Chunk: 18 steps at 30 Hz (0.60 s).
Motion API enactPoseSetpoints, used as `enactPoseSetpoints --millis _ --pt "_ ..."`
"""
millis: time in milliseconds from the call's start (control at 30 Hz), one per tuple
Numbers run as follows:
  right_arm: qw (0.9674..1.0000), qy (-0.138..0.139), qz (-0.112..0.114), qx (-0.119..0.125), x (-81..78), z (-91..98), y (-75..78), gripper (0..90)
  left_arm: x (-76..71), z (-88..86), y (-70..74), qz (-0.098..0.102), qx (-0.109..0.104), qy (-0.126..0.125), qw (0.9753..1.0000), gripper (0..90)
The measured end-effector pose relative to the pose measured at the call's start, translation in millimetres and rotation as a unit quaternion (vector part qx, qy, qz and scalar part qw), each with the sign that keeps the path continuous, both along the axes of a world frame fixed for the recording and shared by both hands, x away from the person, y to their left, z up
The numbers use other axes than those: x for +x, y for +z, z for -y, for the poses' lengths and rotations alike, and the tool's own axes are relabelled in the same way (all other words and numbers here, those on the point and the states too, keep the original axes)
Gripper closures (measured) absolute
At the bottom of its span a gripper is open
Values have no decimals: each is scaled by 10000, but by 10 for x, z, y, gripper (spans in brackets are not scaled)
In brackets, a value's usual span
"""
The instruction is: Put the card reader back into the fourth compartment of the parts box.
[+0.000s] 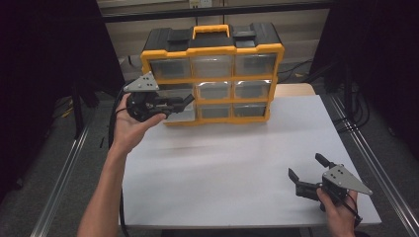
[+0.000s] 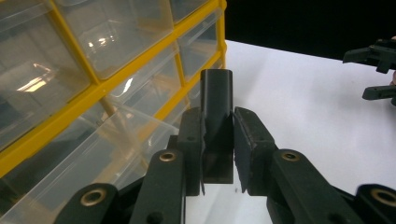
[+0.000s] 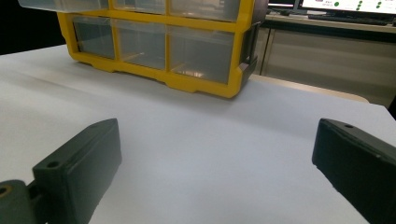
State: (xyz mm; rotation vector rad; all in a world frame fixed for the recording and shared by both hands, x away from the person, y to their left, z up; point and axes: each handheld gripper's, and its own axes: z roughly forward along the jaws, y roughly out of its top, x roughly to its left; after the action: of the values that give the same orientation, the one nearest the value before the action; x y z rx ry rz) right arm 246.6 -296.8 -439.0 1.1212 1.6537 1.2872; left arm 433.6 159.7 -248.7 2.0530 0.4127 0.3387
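— Two grippers are seen near the yellow drawer organizer (image 1: 212, 74); what is held?

— A small black block (image 2: 216, 126) is clamped between the jaws of the left gripper (image 1: 183, 102), just in front of the organizer's left column, beside a pulled-out clear drawer (image 2: 93, 154).

— And the other?

— The right gripper (image 1: 305, 170) is held spread wide with nothing in it, well away from the organizer, above the white table (image 1: 222, 163).

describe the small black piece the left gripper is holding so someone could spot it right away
Start at the yellow-framed drawer organizer at the far edge of the white table. Beside its lower left corner, the left gripper is shut on a small black block. It is the one dark, opaque piece against the clear drawers, standing up past the jaws.
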Motion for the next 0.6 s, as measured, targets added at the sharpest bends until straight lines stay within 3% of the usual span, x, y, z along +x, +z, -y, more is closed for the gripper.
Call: enactPoseSetpoints --millis 600 --pt "10000 -22 9 -4 2 2 1 15 149 -151 81 -58 272 270 9993 738"
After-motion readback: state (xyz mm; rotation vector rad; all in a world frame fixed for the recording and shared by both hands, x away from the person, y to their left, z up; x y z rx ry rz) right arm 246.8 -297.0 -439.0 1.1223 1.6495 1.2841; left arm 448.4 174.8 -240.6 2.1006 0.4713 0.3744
